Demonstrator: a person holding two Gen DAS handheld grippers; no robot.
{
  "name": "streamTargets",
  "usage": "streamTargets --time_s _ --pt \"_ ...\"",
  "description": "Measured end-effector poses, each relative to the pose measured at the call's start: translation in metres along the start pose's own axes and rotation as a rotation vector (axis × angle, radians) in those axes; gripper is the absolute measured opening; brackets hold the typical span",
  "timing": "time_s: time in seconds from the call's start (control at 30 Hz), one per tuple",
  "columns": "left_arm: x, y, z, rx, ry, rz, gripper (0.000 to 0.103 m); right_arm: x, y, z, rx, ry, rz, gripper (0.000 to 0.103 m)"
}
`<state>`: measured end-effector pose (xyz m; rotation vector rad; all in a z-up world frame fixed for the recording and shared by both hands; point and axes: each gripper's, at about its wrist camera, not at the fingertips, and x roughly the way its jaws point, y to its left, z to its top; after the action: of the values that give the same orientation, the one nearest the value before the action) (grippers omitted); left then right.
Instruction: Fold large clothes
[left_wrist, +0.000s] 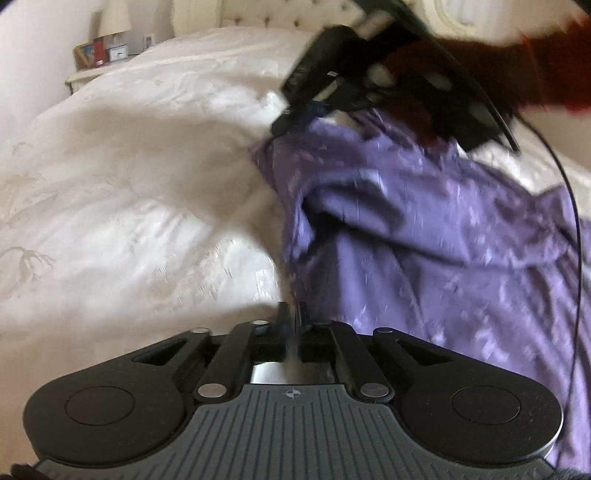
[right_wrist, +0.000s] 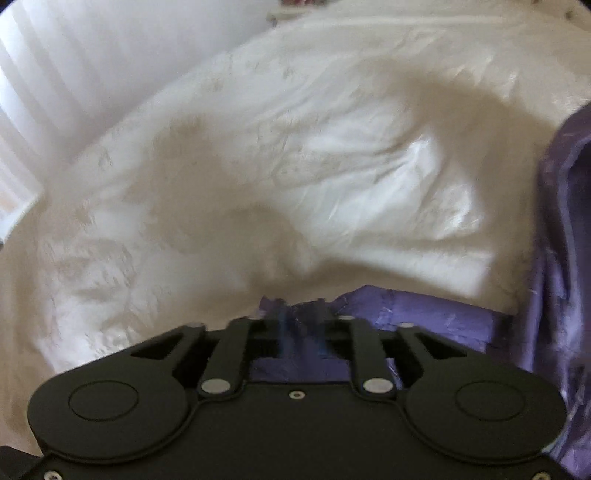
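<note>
No readable writing anywhere, everything's too blurry; the only mark I can make out is a little crosshair symbol on the grey ribbed plate behind my left fingers.

My left gripper (left_wrist: 291, 314) has its fingers pressed together on an edge of the purple garment (left_wrist: 424, 236), which spreads away to the right of them across the white bedspread (left_wrist: 129, 192). My right gripper (right_wrist: 299, 314) has its fingers drawn in on a bunched bit of the same purple cloth, which sits right between them, and more of it trails off to their right.

In the left view my other gripper hangs over the far end of the garment, held by a hand in a dark red sleeve (left_wrist: 554, 66), with a black cable (left_wrist: 576, 221) running down over the fabric. Further off: a tufted headboard (left_wrist: 266, 14), and a nightstand (left_wrist: 85, 75) with a lamp (left_wrist: 115, 20) on it.
</note>
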<state>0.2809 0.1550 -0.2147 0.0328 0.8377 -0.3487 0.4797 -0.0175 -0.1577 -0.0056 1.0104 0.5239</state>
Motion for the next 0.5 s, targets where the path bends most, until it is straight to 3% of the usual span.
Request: streamTargets --time_s 0.2,0.33,0.5 --pt "-0.005 0.009 0.031 -0.032 -0.049 -0.021 0.026 -0.072 0.010 -0.042 -0.015 -0.121 0.053 0.032" --pt "0.001 0.019 0.052 -0.022 -0.047 -0.026 0.029 -0.109 0.024 -0.091 0.015 -0.120 0.096 0.032" --pt "0.008 0.034 0.067 0.005 -0.012 -0.005 0.029 -0.106 0.057 -0.125 -0.044 -0.073 0.084 0.032"
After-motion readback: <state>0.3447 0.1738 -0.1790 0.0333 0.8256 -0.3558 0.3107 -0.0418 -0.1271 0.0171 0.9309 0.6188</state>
